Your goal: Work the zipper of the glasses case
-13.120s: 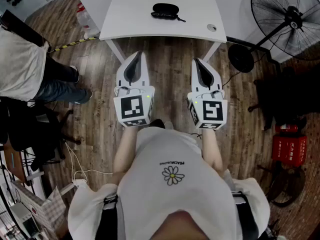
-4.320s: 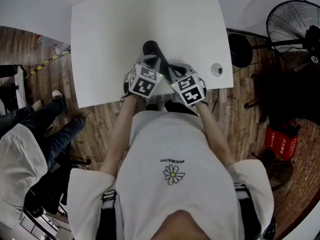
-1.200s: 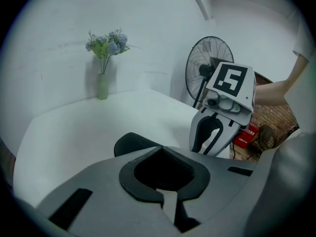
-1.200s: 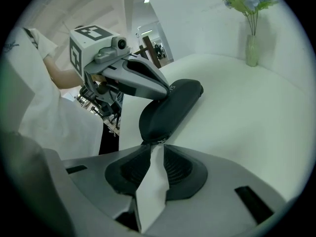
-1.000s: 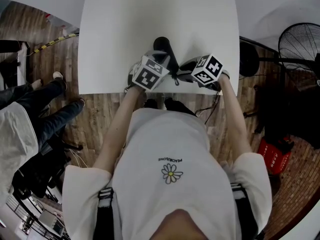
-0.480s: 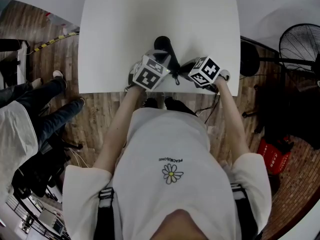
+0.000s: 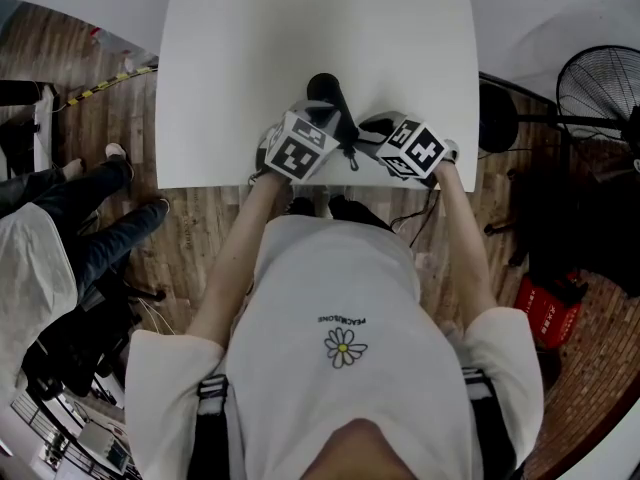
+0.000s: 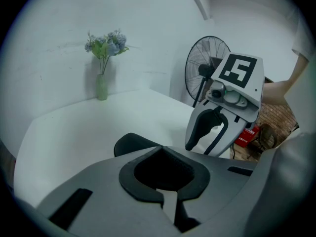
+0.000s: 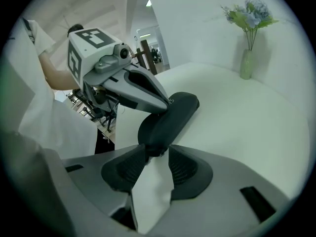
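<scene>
Case point(image 7: 322, 96) lies on the bench point(image 7: 250, 48) near its 6 o'clock edge, long axis run toward 12.

Left tool point(image 8: 161, 149) is closed, with its tip set on the case from 7 o'clock. Whether an edge is pinched or only pressed cannot be told.

Right tool point(image 9: 155, 152) is brought in from 4 o'clock. Its jaws are opening, with the case's near end between them and no firm grip seen.

Step judged: the case is steadied while the zipper pull is sought at the near end. The pull itself is not made out.

Next move: the pull must be centred between the right pads and nipped squarely, then drawn along the seam while the left hold is kept firm.
</scene>
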A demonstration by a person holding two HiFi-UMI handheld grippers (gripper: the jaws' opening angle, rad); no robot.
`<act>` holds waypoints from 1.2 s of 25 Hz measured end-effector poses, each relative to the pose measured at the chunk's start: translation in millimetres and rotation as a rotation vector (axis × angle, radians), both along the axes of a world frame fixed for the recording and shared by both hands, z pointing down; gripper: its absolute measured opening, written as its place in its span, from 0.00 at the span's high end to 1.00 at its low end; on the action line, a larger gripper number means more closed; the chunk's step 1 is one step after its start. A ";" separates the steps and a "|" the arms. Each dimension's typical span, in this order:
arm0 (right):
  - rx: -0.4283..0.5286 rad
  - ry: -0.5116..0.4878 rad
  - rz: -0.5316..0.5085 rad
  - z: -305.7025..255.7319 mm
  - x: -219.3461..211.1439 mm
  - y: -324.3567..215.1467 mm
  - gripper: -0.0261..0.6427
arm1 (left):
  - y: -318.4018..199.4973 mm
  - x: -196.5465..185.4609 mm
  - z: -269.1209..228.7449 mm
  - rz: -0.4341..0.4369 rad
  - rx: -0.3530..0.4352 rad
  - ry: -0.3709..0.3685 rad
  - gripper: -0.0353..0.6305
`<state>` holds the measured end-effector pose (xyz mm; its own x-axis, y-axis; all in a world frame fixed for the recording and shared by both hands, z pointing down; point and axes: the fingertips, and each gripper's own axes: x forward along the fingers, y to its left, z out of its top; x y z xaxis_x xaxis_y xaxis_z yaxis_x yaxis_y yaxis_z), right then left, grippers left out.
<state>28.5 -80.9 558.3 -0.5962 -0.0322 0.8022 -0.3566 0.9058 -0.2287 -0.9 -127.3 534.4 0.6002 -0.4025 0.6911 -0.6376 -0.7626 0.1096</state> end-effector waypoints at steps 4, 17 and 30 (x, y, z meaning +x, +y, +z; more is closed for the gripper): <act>-0.064 -0.039 -0.007 -0.9 -3.6 -0.3 0.75 | 0.3 0.2 -0.9 0.000 0.002 0.001 0.92; 0.009 0.083 0.026 19.6 12.7 5.7 0.85 | -0.1 0.2 -0.2 -0.002 0.002 0.002 0.92; 0.248 0.162 -0.008 28.4 6.6 -0.5 0.94 | 0.4 1.5 -0.2 0.002 0.001 0.001 0.92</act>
<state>35.1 -81.4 586.7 -0.4621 -0.2344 0.8553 -0.3626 0.9301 0.0590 0.6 -126.9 534.2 0.6017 -0.4023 0.6900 -0.6360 -0.7639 0.1093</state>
